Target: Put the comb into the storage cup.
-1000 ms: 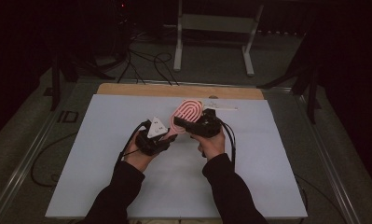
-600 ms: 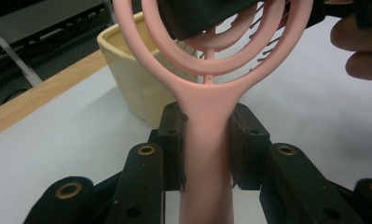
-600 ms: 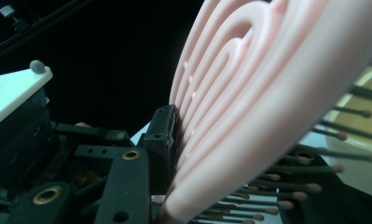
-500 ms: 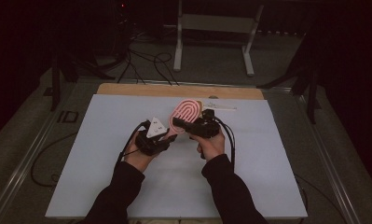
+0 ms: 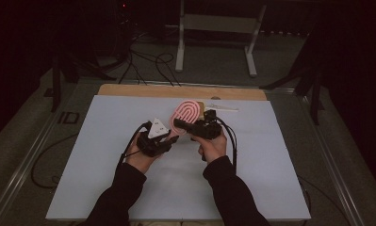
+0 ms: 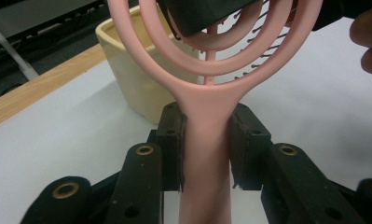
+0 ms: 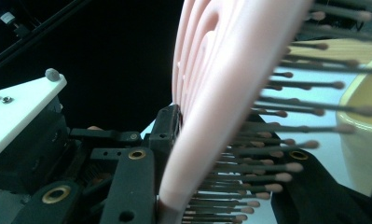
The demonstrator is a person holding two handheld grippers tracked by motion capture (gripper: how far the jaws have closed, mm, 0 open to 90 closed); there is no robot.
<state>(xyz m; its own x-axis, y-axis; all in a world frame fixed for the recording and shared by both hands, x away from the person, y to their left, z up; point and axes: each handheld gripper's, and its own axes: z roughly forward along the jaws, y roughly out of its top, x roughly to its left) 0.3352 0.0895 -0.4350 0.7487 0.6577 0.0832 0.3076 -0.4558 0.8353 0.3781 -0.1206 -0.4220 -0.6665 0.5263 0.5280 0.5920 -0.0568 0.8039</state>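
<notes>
Above the white table (image 5: 105,179), both tongs clamping pink hairbrush (image 5: 184,114), cream pot (image 6: 132,70) close behind.

The only letters to read are "ID", in pale letters on the dark floor strip (image 5: 69,117) just left of the table's far left corner; nothing else has words or numbers

A cream pot (image 6: 137,79) stands on the white table (image 5: 105,141) near its wooden edge (image 5: 129,90).
</notes>
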